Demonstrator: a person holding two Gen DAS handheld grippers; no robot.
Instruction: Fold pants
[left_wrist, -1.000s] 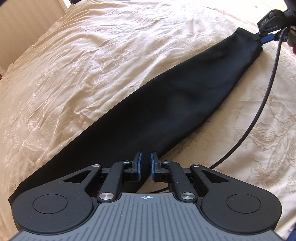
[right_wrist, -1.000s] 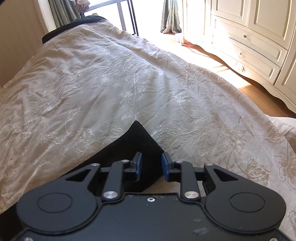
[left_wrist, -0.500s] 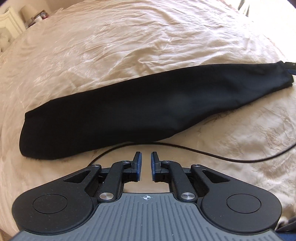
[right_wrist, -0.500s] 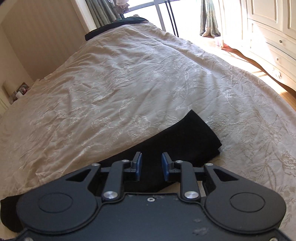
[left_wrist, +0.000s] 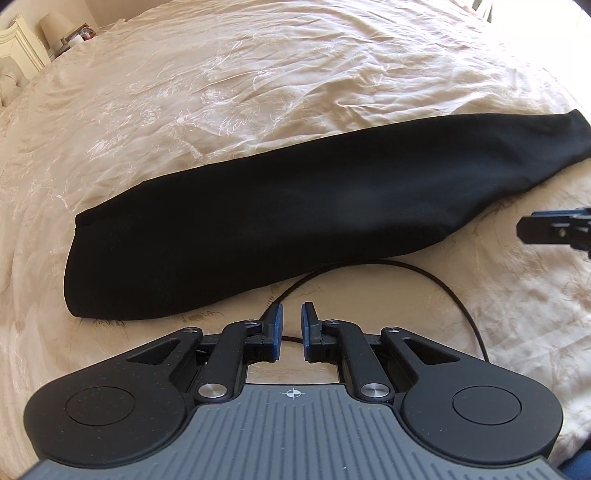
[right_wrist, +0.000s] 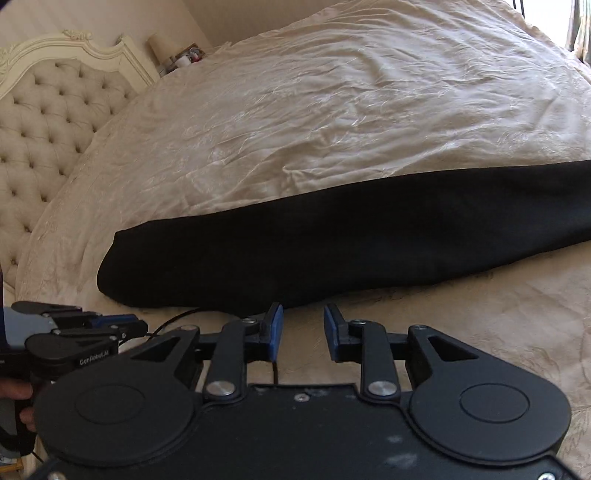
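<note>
Black pants lie folded lengthwise into one long strip across the cream bedspread, wide end at left, narrow end at right. They also show in the right wrist view. My left gripper is open by a narrow gap, empty, hovering just short of the pants' near edge. My right gripper is open, empty, also just short of the near edge. The right gripper shows at the right edge of the left wrist view; the left gripper shows at lower left of the right wrist view.
A black cable loops over the bedspread between my left gripper and the pants. A tufted headboard stands at the left. A lamp and small items sit on a nightstand behind the bed.
Both grippers have pulled back and swung leftward, off the pants. The right gripper, earlier over the narrow end, now faces the middle of the strip. The pants lie still.
</note>
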